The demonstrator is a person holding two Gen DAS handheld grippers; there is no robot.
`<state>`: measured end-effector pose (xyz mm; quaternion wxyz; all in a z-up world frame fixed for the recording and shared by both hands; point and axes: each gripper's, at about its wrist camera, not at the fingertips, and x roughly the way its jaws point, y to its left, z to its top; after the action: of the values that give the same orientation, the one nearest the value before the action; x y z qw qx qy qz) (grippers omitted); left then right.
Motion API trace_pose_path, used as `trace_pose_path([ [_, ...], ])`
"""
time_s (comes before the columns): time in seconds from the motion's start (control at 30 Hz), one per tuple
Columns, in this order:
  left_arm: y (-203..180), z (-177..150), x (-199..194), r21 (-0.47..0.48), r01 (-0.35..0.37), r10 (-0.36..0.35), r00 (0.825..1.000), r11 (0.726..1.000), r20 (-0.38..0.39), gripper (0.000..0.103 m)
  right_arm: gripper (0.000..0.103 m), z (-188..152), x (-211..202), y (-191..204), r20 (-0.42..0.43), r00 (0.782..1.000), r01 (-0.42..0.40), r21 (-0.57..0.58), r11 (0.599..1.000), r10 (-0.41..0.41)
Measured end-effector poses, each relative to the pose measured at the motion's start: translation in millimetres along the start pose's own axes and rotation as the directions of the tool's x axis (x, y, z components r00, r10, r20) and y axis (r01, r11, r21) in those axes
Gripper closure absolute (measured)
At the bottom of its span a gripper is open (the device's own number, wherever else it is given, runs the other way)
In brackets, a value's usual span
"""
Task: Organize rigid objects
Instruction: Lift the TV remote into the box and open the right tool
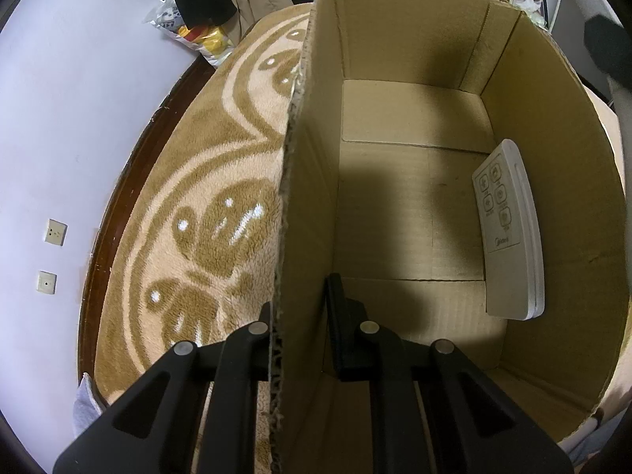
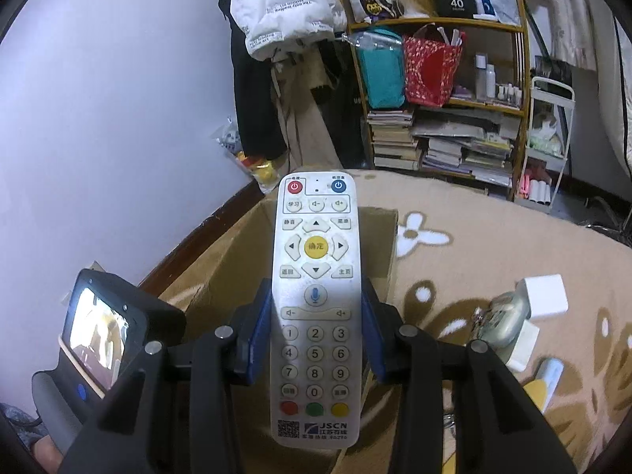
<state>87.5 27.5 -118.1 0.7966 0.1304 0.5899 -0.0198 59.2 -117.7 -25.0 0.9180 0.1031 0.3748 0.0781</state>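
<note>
My left gripper (image 1: 302,316) is shut on the left wall of an open cardboard box (image 1: 308,181), one finger outside and one inside. Inside the box, a small white remote (image 1: 509,233) leans against the right wall. My right gripper (image 2: 316,331) is shut on a long white TV remote (image 2: 316,300) with coloured buttons, and holds it in the air, pointing forward over the cardboard box (image 2: 233,260). The left gripper's body with its lit screen (image 2: 102,331) shows at the lower left of the right wrist view.
The box stands on a tan patterned rug (image 1: 205,205) by a white wall (image 1: 71,98). To the right on the rug (image 2: 493,245) lie a white cube (image 2: 547,296), a small greenish case (image 2: 501,324) and other small items. A cluttered bookshelf (image 2: 446,138) stands behind.
</note>
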Motion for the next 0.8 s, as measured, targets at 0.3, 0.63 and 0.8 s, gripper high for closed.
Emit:
trace_pose_path([
  [0.3, 0, 1, 0, 0.000, 0.000, 0.000, 1.000, 1.000, -0.002, 0.090, 0.059, -7, 12, -3, -0.050, 0.999, 0.008, 0.004, 1.000, -0.008],
  [0.63, 2, 0, 2, 0.000, -0.005, 0.005, 1.000, 1.000, -0.008, 0.090, 0.038, 2, -2, -5, -0.003, 0.999, 0.047, -0.012, 0.999, -0.047],
  [0.8, 2, 0, 2, -0.001, -0.004, 0.004, 1.000, 1.000, -0.009, 0.090, 0.015, 12, -15, -15, 0.046, 0.995, 0.086, 0.002, 0.996, -0.086],
])
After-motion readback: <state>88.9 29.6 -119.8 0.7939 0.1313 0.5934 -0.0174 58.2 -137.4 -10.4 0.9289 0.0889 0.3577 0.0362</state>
